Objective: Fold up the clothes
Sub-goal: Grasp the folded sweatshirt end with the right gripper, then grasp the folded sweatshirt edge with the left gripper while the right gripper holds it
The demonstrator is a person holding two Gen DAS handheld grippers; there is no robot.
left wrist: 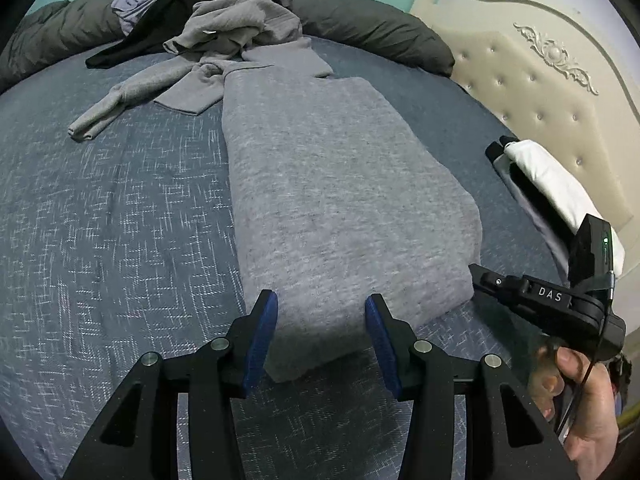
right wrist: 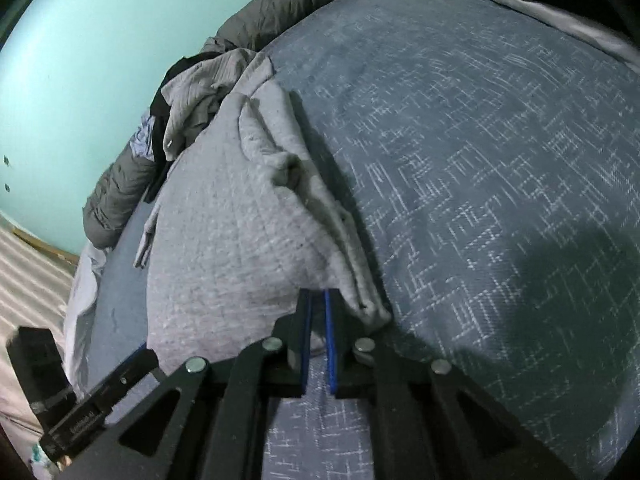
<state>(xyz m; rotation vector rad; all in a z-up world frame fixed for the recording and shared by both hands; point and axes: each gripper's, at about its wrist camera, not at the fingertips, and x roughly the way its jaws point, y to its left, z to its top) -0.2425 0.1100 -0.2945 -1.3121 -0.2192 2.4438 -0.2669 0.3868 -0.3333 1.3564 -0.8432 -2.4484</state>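
Note:
A light grey garment (left wrist: 320, 184), folded into a long strip, lies on the blue patterned bedsheet (left wrist: 120, 220). My left gripper (left wrist: 322, 320) holds its near end, and the cloth fills the whole gap between the blue pads. In the right wrist view this gripper (right wrist: 140, 354) shows side-on at the garment's left edge. My right gripper (right wrist: 318, 316) is shut on the bunched near right corner of the grey garment (right wrist: 224, 220). In the left wrist view the right gripper (left wrist: 478, 276) sits at that corner, with a hand (left wrist: 580, 392) on its handle.
A heap of grey, black and lilac clothes (left wrist: 216, 20) lies at the far end, against a dark grey duvet (left wrist: 372, 24). A folded white and dark stack (left wrist: 540, 176) sits by the cream headboard (left wrist: 532, 80). Open sheet (right wrist: 500, 200) spreads to the right; the bed's edge and floor (right wrist: 32, 272) are left.

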